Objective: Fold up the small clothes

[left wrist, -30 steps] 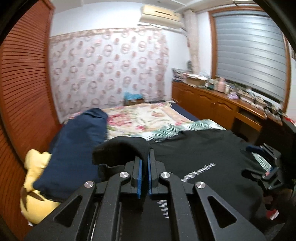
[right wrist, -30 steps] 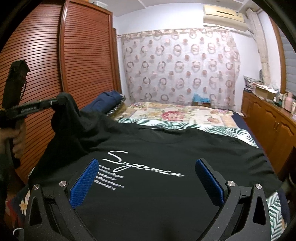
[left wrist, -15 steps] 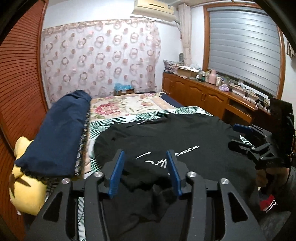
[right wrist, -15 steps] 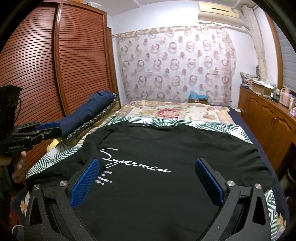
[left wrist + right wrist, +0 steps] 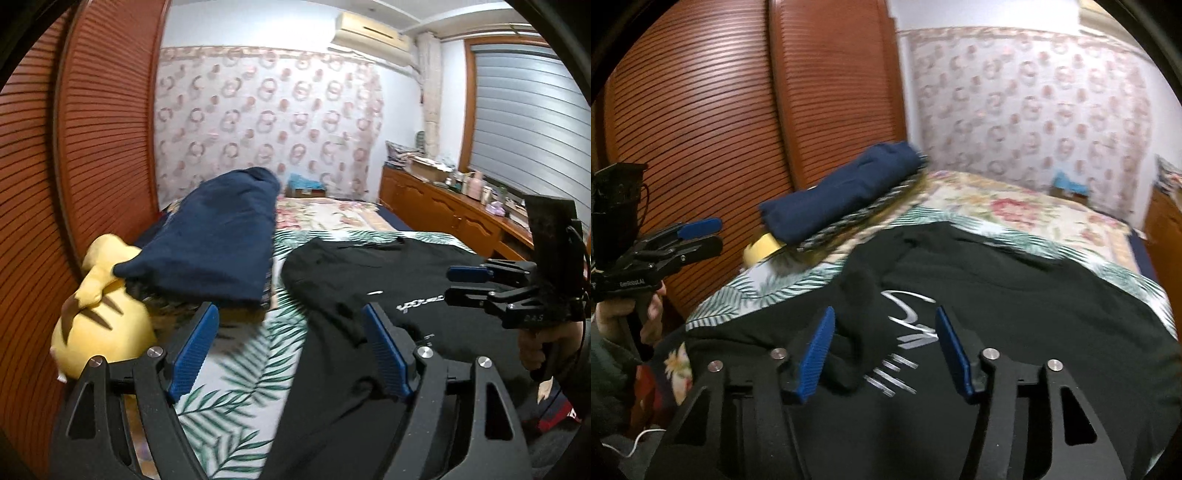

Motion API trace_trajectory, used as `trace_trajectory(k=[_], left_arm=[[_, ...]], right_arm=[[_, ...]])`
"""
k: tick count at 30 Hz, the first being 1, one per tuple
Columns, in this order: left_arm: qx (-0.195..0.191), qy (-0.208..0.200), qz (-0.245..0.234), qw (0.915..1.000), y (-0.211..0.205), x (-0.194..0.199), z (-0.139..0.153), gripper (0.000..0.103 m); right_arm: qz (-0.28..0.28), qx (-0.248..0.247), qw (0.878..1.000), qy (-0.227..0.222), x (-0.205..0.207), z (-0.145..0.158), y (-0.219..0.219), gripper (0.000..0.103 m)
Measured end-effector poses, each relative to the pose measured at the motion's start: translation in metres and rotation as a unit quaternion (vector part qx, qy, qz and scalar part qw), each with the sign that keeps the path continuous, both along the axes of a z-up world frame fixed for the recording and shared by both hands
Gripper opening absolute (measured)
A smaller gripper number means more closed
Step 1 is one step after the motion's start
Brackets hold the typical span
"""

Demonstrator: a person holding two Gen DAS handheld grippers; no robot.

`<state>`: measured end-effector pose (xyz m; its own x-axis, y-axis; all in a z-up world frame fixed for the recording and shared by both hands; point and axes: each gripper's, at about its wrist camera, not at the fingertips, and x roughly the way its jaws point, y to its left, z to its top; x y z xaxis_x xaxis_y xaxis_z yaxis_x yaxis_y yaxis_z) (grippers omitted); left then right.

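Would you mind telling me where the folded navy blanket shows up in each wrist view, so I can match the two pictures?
Left wrist view: the navy blanket lies left of centre, its near end resting on the yellow plush toy, left of the black T-shirt.
Right wrist view: the navy blanket sits upper left of centre, against the wooden louvred wardrobe.
Shared landmark: the ring-patterned curtain behind the bed.

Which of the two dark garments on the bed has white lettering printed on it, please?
The black T-shirt spread flat under the right claw; the navy garment beside the wardrobe is plain and folded.
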<state>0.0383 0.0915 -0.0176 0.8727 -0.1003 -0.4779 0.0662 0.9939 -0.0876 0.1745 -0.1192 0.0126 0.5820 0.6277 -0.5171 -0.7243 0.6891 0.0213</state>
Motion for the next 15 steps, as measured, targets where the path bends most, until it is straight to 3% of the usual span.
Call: trace_trajectory(k=[8,15], left_arm=[[-0.001,0.014,0.011,0.9998,0.008,-0.001,-0.014,0.081],[0.001,0.023,0.001,0.9997,0.002,-0.002,-0.023,0.081]], right_arm=[[0.034,-0.068,0.997,0.027,0.053,-0.025,0.064,0.048],[0.008,-0.145,0.989,0.028,0.088,-0.044,0.097,0.040]])
